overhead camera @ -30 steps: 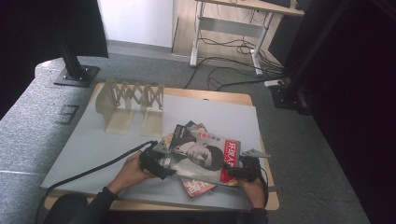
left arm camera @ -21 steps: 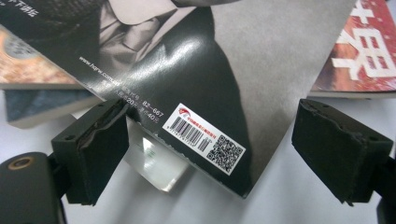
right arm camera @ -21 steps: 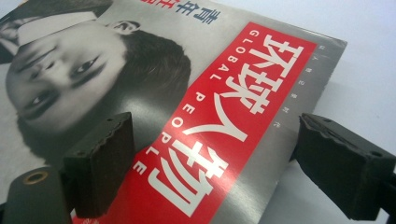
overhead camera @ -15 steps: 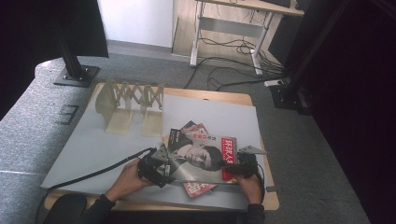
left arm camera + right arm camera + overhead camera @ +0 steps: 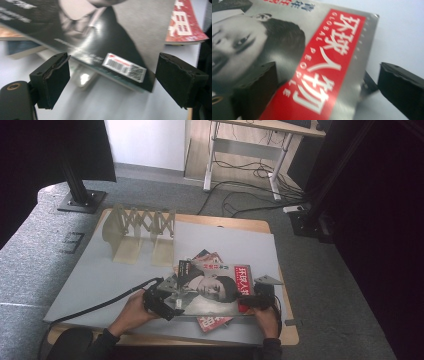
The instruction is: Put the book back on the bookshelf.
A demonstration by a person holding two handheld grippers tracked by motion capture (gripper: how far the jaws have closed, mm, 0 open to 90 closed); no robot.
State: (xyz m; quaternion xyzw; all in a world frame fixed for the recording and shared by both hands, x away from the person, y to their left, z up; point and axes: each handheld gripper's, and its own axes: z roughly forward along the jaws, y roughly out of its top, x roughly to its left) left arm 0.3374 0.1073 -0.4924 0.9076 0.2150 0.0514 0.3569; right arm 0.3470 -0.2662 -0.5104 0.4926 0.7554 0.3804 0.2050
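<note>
The glossy, floppy, slippery magazine (image 5: 212,287), lying atop the stack at the bench's (image 5: 100,270) six o'clock, is being flanked edgewise by both grippers' spread, empty jaws, the right's just widened.

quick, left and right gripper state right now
left gripper: open, magazine edge between the jaws, not pinched
right gripper: jaws have just been opening, open, magazine between them
</note>
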